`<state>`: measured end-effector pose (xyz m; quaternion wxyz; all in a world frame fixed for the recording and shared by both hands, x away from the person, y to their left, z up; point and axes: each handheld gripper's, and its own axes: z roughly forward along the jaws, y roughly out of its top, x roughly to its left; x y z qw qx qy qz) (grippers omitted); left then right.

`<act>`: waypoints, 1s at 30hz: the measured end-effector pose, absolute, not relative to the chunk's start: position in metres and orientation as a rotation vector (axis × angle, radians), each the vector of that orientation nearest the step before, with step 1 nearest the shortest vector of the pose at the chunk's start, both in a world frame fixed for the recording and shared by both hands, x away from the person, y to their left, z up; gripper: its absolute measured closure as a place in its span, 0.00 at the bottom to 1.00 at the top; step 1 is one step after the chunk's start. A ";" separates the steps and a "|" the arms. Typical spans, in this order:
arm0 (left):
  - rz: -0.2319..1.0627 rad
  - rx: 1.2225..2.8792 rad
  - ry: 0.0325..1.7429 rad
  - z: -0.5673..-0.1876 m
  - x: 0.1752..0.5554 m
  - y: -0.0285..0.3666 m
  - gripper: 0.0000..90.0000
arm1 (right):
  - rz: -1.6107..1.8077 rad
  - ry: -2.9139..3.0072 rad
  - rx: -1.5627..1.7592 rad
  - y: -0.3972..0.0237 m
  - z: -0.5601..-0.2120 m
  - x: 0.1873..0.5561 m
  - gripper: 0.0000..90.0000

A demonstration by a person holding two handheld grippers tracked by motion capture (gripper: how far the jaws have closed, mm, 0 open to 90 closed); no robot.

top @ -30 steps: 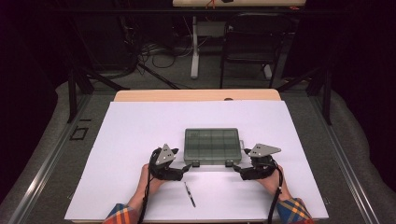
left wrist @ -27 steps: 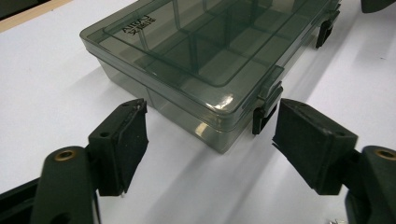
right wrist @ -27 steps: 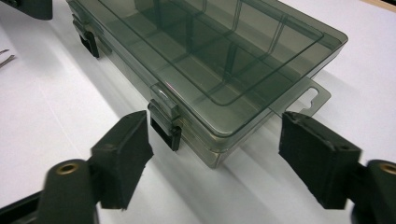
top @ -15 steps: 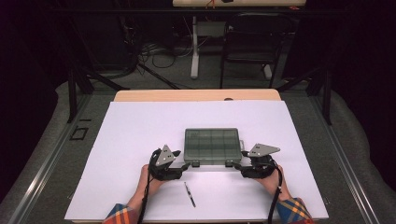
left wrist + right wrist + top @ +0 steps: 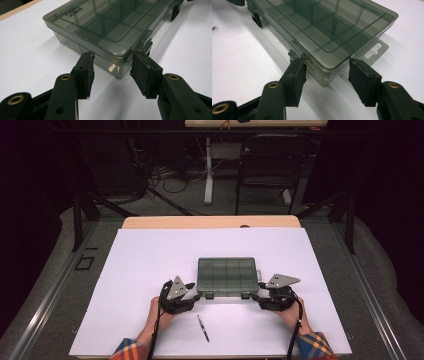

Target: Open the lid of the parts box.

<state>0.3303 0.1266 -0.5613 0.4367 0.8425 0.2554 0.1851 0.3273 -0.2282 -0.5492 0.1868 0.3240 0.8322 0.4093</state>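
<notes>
A smoky clear compartment box [image 5: 227, 276] lies shut on the white sheet, with two dark latches on its near edge. My left gripper [image 5: 196, 297] is at its near left corner. In the left gripper view the box corner [image 5: 117, 67] sits between the jaws, which have just been closing, and both fingertips [image 5: 88, 60] touch its walls. My right gripper [image 5: 256, 297] is at the near right corner. Its jaws have also just been closing. One of its fingertips [image 5: 298, 67] rests by a latch, the other beside the hang tab [image 5: 374, 51].
A black pen [image 5: 202, 328] lies on the white sheet [image 5: 150, 260] near the front edge, between the person's forearms. A wooden table edge [image 5: 210, 222] shows behind the sheet. Beyond it, chair legs and cables stand on the dark floor.
Both pairs of jaws have narrowed onto the box's near corners. The hands, the box and the pen have stayed where they were.
</notes>
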 end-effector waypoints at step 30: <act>0.435 2.082 0.625 -0.562 0.330 0.127 0.66 | 1.136 2.329 0.929 -0.229 -0.548 0.327 0.58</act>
